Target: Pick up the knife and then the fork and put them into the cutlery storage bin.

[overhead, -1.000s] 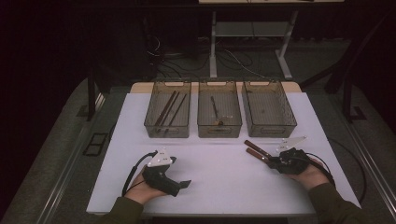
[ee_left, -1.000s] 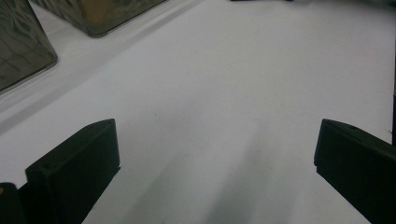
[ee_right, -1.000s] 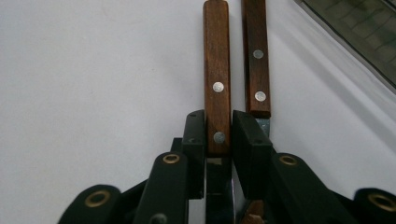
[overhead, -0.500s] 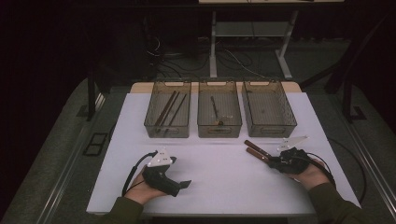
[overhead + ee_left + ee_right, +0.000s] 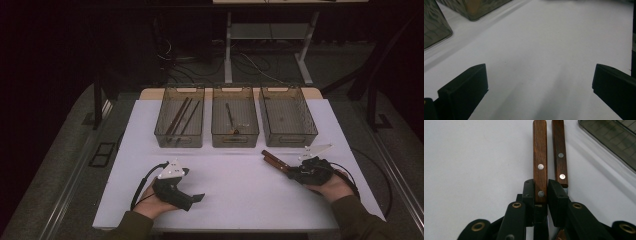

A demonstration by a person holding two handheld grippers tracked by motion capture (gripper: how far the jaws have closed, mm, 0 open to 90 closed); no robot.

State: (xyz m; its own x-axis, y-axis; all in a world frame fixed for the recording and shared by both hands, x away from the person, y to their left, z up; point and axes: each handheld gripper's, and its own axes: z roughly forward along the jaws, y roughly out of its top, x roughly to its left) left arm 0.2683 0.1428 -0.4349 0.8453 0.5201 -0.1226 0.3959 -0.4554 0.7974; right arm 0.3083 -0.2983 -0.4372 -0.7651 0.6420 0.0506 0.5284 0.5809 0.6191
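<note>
Pinching one wooden-handled knife (image 5: 540, 165) in right tool (image 5: 541, 191), second knife (image 5: 559, 155) beside; left tool (image 5: 536, 85) spread; right bin (image 5: 287, 116) unfilled.

Table (image 5: 235, 195) open; three bins (image 5: 235, 122) (far side) block.

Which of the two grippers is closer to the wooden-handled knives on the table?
Right. The right gripper is clamped on one wooden handle, the second beside it. The left gripper rests far across the table, open.
</note>
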